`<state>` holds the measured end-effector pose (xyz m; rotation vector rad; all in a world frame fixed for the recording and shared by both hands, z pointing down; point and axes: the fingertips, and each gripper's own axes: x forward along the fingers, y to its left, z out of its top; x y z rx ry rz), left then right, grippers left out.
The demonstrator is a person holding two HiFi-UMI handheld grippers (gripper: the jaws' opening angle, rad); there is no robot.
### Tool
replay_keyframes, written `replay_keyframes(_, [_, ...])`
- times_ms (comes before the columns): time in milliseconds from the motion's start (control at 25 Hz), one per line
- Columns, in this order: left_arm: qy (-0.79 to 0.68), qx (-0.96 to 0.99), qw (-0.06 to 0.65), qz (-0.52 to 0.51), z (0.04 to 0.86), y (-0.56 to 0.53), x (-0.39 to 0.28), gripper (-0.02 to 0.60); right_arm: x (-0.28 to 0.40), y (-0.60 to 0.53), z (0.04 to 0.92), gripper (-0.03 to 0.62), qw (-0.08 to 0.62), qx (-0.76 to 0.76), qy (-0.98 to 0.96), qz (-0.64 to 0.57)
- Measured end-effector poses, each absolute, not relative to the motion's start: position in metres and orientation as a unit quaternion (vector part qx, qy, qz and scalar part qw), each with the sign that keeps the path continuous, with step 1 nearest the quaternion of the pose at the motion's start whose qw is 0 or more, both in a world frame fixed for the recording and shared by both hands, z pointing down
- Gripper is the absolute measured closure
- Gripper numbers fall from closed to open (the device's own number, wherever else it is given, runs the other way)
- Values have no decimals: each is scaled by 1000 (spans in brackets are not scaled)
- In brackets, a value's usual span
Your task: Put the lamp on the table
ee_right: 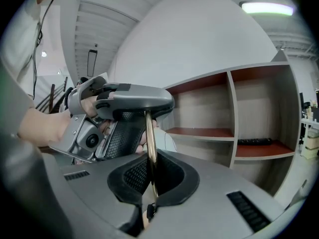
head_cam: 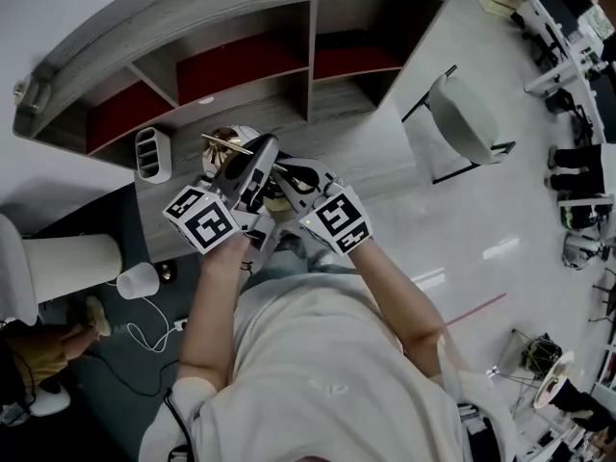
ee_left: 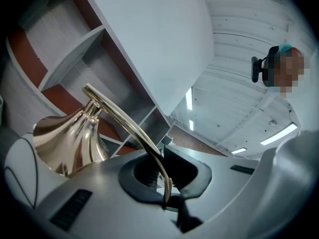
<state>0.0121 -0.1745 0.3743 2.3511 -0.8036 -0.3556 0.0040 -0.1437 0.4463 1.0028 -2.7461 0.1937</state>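
Left tool and right tool are both clamped on the thin curved stem of the polished brass lamp with a bell-shaped shade, over the grey wood surface. The stem looks stiff but slick and the shade likely top-heavy, so low stem grips suit. Left of the lamp is a white slotted holder, contents unclear. Beyond the lamp, the red-backed grey shelf unit holds a dark flat bar.
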Motion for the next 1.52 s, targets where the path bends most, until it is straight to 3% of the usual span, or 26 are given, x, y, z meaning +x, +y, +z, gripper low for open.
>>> replay_keyframes(560, [-302, 890, 317, -129, 394, -252, -13, 552, -21, -221, 467, 568, 111, 340, -931, 78])
replay_keyframes(1520, [-303, 896, 312, -85, 433, -290, -22, 551, -38, -262, 507, 568, 123, 344, -925, 101])
